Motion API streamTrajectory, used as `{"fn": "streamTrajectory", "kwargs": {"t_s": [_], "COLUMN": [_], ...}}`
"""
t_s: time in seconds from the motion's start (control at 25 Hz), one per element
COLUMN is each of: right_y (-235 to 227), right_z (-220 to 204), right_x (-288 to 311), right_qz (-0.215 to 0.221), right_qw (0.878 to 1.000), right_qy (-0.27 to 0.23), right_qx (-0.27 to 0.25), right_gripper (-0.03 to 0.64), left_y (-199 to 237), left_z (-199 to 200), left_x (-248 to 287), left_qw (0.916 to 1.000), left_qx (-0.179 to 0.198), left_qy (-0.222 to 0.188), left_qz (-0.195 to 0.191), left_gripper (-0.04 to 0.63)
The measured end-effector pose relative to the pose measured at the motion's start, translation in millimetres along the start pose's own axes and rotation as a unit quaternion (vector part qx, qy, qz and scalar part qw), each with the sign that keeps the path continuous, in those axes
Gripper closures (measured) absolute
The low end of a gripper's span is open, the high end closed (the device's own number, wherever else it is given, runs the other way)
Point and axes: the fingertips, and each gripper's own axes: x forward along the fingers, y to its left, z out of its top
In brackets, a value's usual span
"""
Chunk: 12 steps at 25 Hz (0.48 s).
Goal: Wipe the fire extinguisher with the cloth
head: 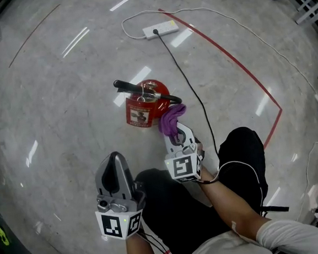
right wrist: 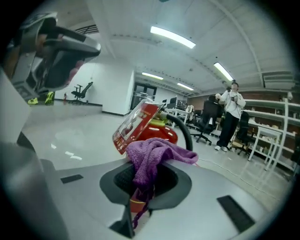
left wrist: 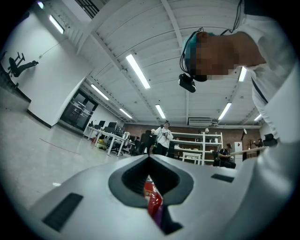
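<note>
White power strip (head: 160, 29) lies on polished grey floor (head: 53, 116); a white cord (head: 123, 26) loops off its left end and a black cable (head: 191, 87) runs away across the floor. A red floor line (head: 236, 61) passes just beside the strip. Background: standing person (right wrist: 231, 117), white shelving (right wrist: 276, 136), office chair (right wrist: 82, 90).

Holds the left gripper (head: 115, 156) back, jaws together, empty. Extends the right gripper (head: 178, 130) further forward, jaws clamped on the cloth (head: 171, 117).
</note>
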Motion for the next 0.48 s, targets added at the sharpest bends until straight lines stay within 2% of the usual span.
{"fn": "streamTrajectory", "kwargs": {"t_s": [0.12, 0.28, 0.48], "right_y": [11.6, 25.0, 37.1], "right_z": [-18.5, -54.3, -83.0], "right_x": [14.7, 29.3, 47.4], "right_qz": [0.011, 0.026, 0.037], "right_qw": [1.000, 0.998, 0.997], "right_qy": [0.023, 0.055, 0.063], "right_qx": [-0.018, -0.013, -0.001], "right_gripper": [0.568, 0.568, 0.568], "left_y": [6.1, 17.6, 22.7], "left_z": [-0.8, -1.5, -6.9], "left_x": [-8.3, -19.8, -22.8], "left_qw": [1.0000, 0.9999, 0.9998], "left_qx": [-0.001, -0.004, -0.017], "left_qy": [0.004, 0.002, 0.002], "left_qz": [0.003, 0.012, 0.010], "left_gripper": [0.591, 0.591, 0.591]}}
